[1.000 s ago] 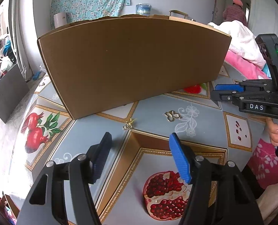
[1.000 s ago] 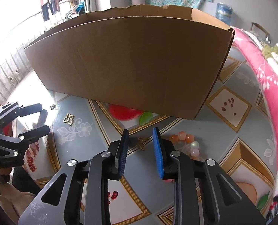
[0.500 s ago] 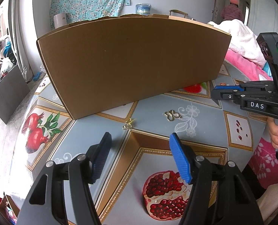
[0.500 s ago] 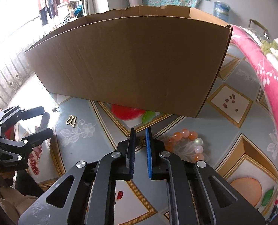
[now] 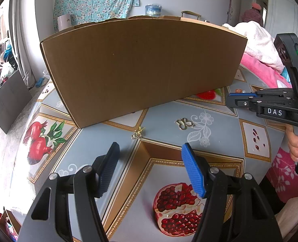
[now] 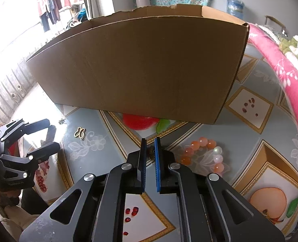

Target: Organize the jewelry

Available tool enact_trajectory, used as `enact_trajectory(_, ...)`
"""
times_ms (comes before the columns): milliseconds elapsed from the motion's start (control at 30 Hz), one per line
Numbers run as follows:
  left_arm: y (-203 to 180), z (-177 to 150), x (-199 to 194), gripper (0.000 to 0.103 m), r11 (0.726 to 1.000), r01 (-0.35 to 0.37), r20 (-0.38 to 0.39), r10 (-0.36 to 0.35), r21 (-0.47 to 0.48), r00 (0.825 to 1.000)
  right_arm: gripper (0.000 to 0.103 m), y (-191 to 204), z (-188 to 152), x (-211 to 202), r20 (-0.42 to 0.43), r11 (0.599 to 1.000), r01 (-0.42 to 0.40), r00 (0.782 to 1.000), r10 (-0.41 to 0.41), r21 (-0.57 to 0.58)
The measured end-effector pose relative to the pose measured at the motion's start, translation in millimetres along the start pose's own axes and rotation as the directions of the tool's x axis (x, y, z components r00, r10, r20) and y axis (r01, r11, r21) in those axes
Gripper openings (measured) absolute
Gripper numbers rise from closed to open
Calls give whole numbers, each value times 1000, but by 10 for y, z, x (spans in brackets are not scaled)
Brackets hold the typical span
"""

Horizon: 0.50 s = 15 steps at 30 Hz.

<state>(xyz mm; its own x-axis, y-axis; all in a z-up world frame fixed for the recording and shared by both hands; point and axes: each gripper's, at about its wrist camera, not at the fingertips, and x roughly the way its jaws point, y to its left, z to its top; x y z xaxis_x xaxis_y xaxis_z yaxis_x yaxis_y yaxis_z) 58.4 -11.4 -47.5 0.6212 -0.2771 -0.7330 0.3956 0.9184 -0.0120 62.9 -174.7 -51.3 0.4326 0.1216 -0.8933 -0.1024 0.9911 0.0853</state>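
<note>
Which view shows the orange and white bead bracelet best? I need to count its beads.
The right wrist view: the orange and white bead bracelet lies close and mostly visible on the tablecloth. In the left wrist view only a few beads peek out past the right gripper.

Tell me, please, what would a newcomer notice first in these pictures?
The big cardboard box fills the far side of the fruit-patterned table. Before it, the right gripper is closing on a small dark trinket, beside an orange bead bracelet; the left gripper hangs open.
</note>
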Motion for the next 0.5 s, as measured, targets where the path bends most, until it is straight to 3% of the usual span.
enact_trajectory(500,1,-2,-3,62,1000,0,-1,0,1,1000,6,44,20,-44,-2,999,-30,1000,30,17)
